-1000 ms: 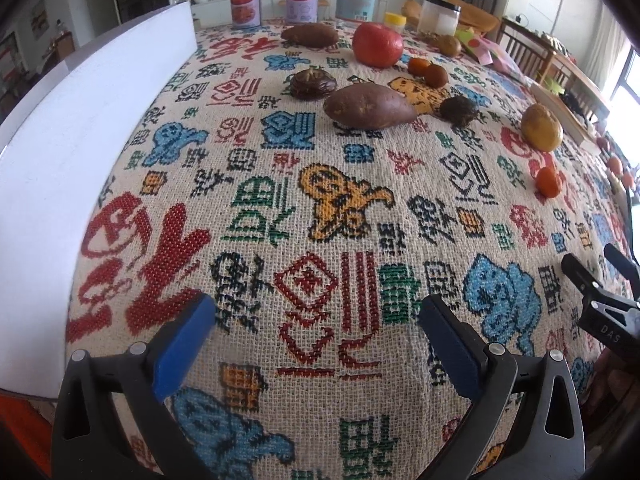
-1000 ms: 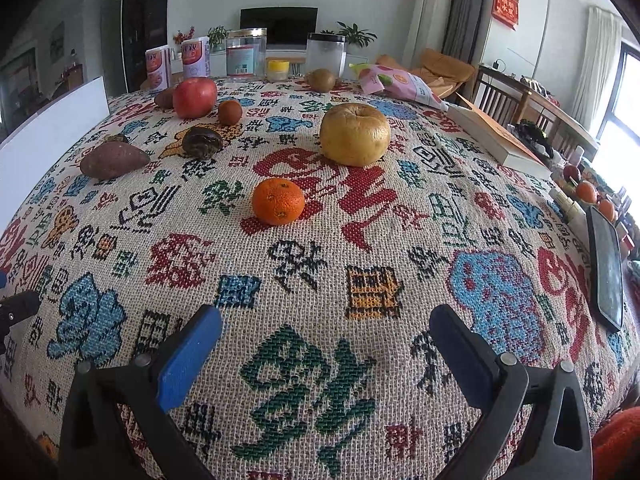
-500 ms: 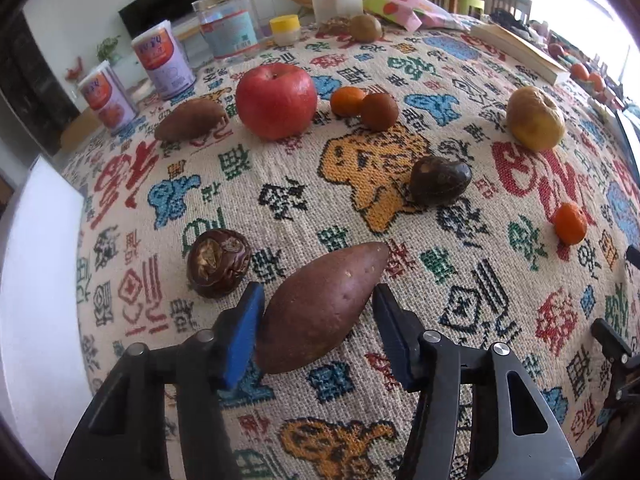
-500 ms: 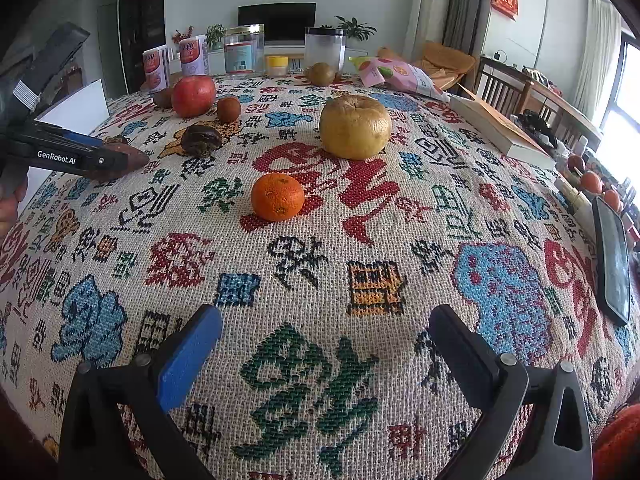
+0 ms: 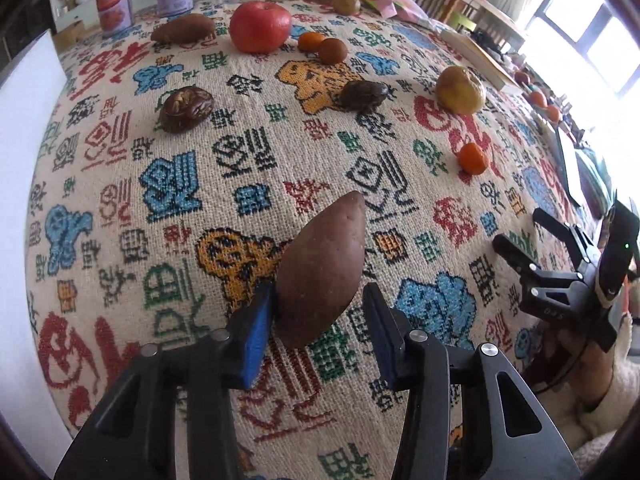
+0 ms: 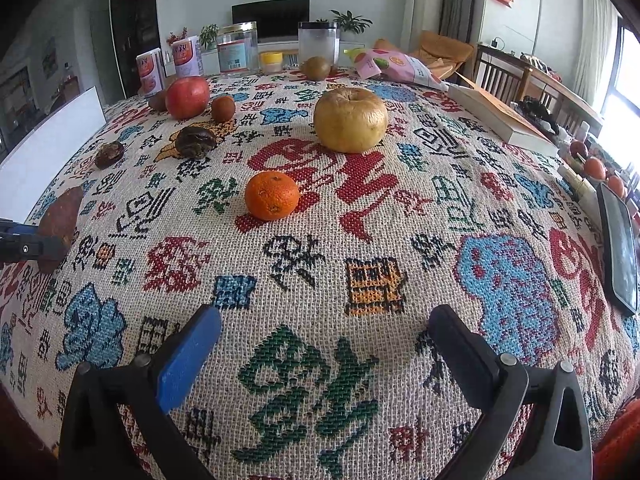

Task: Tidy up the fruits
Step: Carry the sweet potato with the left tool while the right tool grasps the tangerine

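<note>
Sweet potato [image 5: 322,268] clamped in left claw [image 5: 318,330] | right claw [image 6: 320,344] apart, empty | mandarin [image 6: 272,195], yellow apple [image 6: 350,119] ahead

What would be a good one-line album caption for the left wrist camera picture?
The left gripper holds a sweet potato over the patterned tablecloth, a red apple far behind.

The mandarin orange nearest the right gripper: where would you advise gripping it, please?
Across its widest middle, probably approaching level from the near side: the mandarin orange is round and stands apart, and the right gripper already faces it with jaws open.
</note>
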A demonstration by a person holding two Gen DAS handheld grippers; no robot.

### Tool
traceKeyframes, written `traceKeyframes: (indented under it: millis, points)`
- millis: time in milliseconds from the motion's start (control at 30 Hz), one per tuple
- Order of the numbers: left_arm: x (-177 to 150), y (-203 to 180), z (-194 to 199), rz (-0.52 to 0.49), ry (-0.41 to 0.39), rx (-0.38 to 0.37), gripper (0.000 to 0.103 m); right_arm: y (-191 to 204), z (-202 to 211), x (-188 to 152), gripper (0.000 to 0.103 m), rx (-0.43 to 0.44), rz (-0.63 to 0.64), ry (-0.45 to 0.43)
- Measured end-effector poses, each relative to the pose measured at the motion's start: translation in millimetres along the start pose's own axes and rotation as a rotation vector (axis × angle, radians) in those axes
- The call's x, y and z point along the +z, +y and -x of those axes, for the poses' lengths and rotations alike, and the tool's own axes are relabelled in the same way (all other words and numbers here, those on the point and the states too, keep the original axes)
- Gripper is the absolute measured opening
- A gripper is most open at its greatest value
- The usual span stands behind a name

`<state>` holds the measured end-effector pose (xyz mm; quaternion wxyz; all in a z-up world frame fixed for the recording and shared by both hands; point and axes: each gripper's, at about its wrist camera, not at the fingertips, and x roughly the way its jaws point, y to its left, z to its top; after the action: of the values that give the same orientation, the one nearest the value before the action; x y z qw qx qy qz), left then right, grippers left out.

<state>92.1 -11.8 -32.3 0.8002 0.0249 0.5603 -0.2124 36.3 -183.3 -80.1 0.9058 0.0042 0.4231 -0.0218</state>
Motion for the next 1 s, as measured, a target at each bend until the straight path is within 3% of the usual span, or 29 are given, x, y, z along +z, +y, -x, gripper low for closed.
traceKeyframes:
  millis: [200, 267, 367, 400, 433, 467, 567, 667, 767, 800, 867, 1000]
  points:
    - [9.5, -11.1, -9.0, -0.076, 0.002, 0.045, 0.055, -1.5, -0.2, 0.1, 0.103, 0.005, -0.007, 0.002]
    - [14.6, -14.7, -8.1, -0.094, 0.002, 0.031, 0.064, -3.5, -0.5, -0.2, 0.103, 0.014, -0.018, 0.006]
    - [24.4, -19.6, -11.1, -0.117, 0.015, 0.025, 0.067, -4.4, -0.1, -1.0, 0.103, 0.016, -0.023, 0.007]
    - [26.4, -21.5, -14.2, -0.125, 0.026, 0.034, 0.066, -4.7, -0.2, -1.1, 0.103, 0.016, -0.023, 0.007]
    - [27.7, -23.1, -17.6, -0.132, 0.034, 0.049, 0.051, -4.9, -0.3, -0.9, 0.103, 0.016, -0.024, 0.008]
    - [27.4, -22.3, -20.7, -0.135, 0.043, 0.053, 0.041, -5.4, -0.6, -0.6, 0.103, 0.017, -0.025, 0.010]
    - [23.0, -21.8, -18.2, -0.102, 0.000, 0.088, 0.041, -11.0, -0.3, 2.1, 0.103, 0.050, -0.045, 0.016]
    - [7.6, -14.8, -6.1, -0.030, -0.064, 0.075, 0.041, -36.6, 7.6, 8.2, 0.103, 0.209, -0.170, -0.002]
    - [-6.9, -4.3, 10.0, 0.057, -0.122, 0.051, 0.041, -43.7, 4.1, 27.4, 0.102, 0.277, -0.199, 0.016]
    - [-10.1, -1.7, 16.3, 0.080, -0.143, 0.055, 0.041, -39.0, 1.1, 37.4, 0.101, 0.298, -0.179, 0.027]
    - [-15.8, 4.3, 31.6, 0.119, -0.186, 0.053, 0.041, -22.2, -7.2, 58.5, 0.087, 0.320, -0.114, 0.051]
    - [-26.5, 14.0, 72.7, 0.185, -0.277, 0.039, 0.041, 4.3, -40.9, 82.2, 0.065, 0.232, -0.012, 0.132]
